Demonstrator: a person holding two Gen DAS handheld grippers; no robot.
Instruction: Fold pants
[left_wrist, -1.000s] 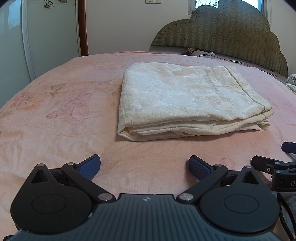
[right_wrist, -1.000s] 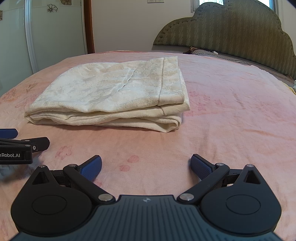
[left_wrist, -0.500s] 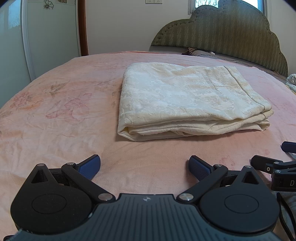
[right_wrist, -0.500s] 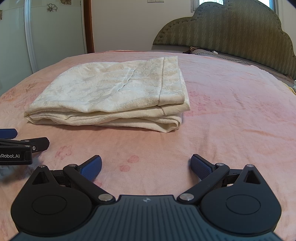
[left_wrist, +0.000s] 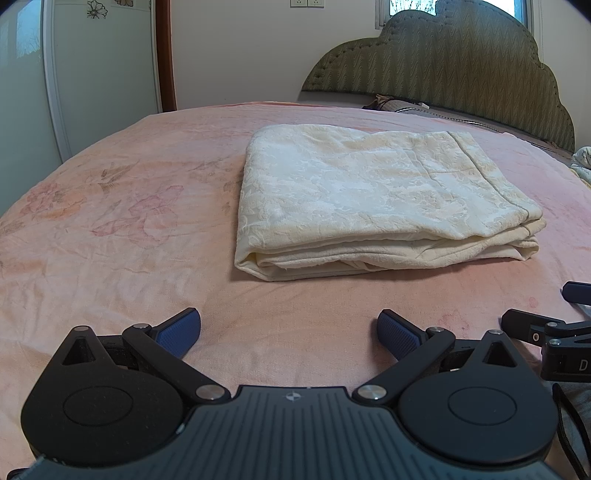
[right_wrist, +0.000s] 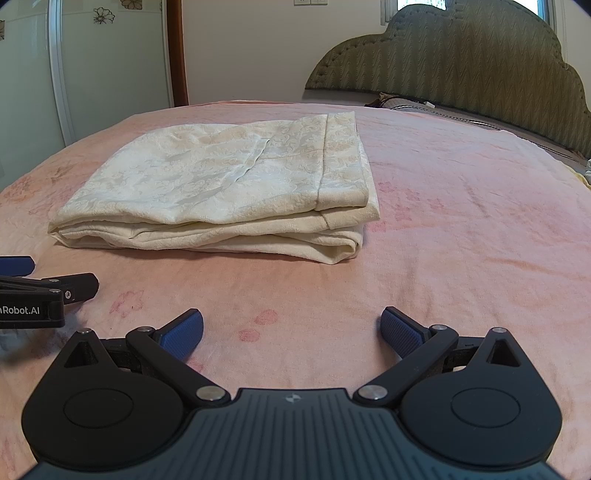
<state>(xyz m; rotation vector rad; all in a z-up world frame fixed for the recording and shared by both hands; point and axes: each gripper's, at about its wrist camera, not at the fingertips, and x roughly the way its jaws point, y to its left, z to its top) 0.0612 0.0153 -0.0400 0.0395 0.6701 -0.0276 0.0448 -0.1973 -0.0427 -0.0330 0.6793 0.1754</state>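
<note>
The cream patterned pants (left_wrist: 373, 199) lie folded into a thick rectangular stack on the pink bedspread (left_wrist: 122, 236); they also show in the right wrist view (right_wrist: 229, 188). My left gripper (left_wrist: 289, 330) is open and empty, low over the bedspread a short way in front of the stack. My right gripper (right_wrist: 291, 330) is open and empty, also in front of the stack, beside the left one. Each gripper's side shows in the other's view: the right one (left_wrist: 554, 332) and the left one (right_wrist: 40, 291).
A green padded headboard (left_wrist: 443, 74) stands at the far end of the bed, with pillows below it. A white wardrobe (left_wrist: 74, 74) and a brown door frame stand at the left. Some light cloth (left_wrist: 583, 162) lies at the far right edge.
</note>
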